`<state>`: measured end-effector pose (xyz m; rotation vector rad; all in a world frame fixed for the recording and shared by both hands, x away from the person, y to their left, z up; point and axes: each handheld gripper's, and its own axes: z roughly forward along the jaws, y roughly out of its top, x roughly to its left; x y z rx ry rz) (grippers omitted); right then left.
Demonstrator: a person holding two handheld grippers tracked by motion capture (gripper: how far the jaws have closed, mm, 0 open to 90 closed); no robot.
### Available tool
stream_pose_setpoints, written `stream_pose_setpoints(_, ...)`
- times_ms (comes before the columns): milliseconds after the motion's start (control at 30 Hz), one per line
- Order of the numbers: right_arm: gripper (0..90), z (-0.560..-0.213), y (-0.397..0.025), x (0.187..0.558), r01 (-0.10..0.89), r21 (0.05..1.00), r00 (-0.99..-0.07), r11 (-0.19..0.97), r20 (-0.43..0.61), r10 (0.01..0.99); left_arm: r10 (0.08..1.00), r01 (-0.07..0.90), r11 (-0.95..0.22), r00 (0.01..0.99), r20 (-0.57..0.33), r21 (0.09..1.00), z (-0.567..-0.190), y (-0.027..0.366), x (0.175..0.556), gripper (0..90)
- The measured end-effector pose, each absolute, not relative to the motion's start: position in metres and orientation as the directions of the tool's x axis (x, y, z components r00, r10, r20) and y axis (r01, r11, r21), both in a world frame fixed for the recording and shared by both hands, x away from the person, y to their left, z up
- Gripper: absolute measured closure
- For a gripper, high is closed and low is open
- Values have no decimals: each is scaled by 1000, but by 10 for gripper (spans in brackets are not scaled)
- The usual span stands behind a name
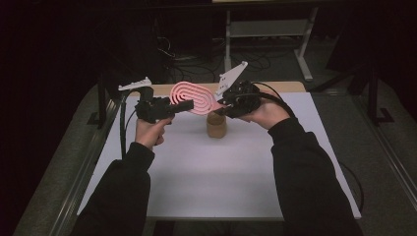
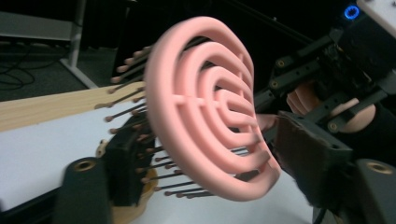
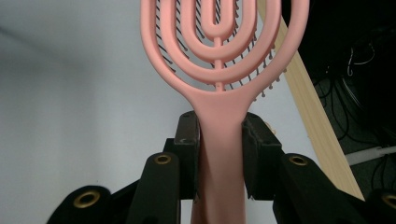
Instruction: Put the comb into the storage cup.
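High view: we hold a pink brush (image 1: 193,97) aloft over the table (image 1: 221,167), between left gripper (image 1: 186,104) and right gripper (image 1: 220,105), above a wooden cup (image 1: 216,126).

Left gripper view: our fingers straddle the brush head (image 2: 210,102), apparently unclenched.

Right gripper view: fingers clamp the handle (image 3: 219,140). We judge a handover under way; next, the left must close.

The brush (image 3: 219,56) is showing as smooth, matt pink plastic, with thin dark bristles (image 2: 135,126) ending in rounded tips. The jaws of the right gripper (image 3: 219,158) are appearing as matt black plastic set with brass-coloured metal inserts. The tabletop (image 1: 221,167) is presenting a smooth, matt white surface with a pale wood edge. The holder (image 1: 216,126) is looking like light, unvarnished wood.
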<state>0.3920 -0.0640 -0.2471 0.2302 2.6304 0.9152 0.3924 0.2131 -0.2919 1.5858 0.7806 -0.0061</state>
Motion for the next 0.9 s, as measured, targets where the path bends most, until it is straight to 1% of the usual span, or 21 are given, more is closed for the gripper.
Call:
stream_pose_setpoints(67, 691, -248, -63, 392, 40, 627, -927, 778, -268, 263, 469, 485, 50, 760, -450, 873, -292, 214, 393, 389)
stream_pose_setpoints(133, 694, -250, -57, 393, 35, 623, -925, 782, -276, 262, 449, 514, 79, 747, -491, 854, -293, 218, 395, 419)
stream_pose_setpoints(300, 702, -254, -50, 395, 32, 624, -927, 781, -272, 256, 432, 520, 51, 758, -488, 853, -294, 215, 394, 508)
stream_pose_setpoints(367, 710, -257, -47, 396, 32, 628, -929, 777, -269, 256, 436, 506, 18, 772, -462, 862, -293, 211, 391, 545)
stream_pose_setpoints(433, 714, -258, -46, 396, 35, 626, -930, 779, -266, 256, 433, 497, 23, 778, -456, 868, -292, 211, 390, 569)
stream_pose_setpoints(533, 714, -260, -48, 397, 44, 631, -930, 774, -257, 262, 431, 491, 35, 778, -456, 871, -291, 213, 390, 582)
stream_pose_setpoints(600, 713, -261, -48, 398, 49, 640, -933, 767, -246, 264, 402, 498, 59, 781, -477, 865, -291, 215, 391, 608)
stream_pose_setpoints(667, 713, -261, -48, 398, 52, 642, -933, 765, -242, 267, 397, 497, 60, 784, -478, 866, -291, 214, 391, 621)
stream_pose_setpoints(733, 715, -264, -47, 399, 54, 645, -934, 762, -238, 268, 390, 488, 58, 792, -470, 871, -290, 213, 390, 627)
stream_pose_setpoints(833, 710, -267, -47, 400, 56, 651, -934, 757, -234, 271, 402, 448, 41, 811, -426, 893, -287, 210, 387, 632)
stream_pose_setpoints(900, 701, -267, -48, 400, 68, 659, -931, 749, -227, 284, 406, 439, 38, 814, -415, 898, -286, 209, 387, 634)
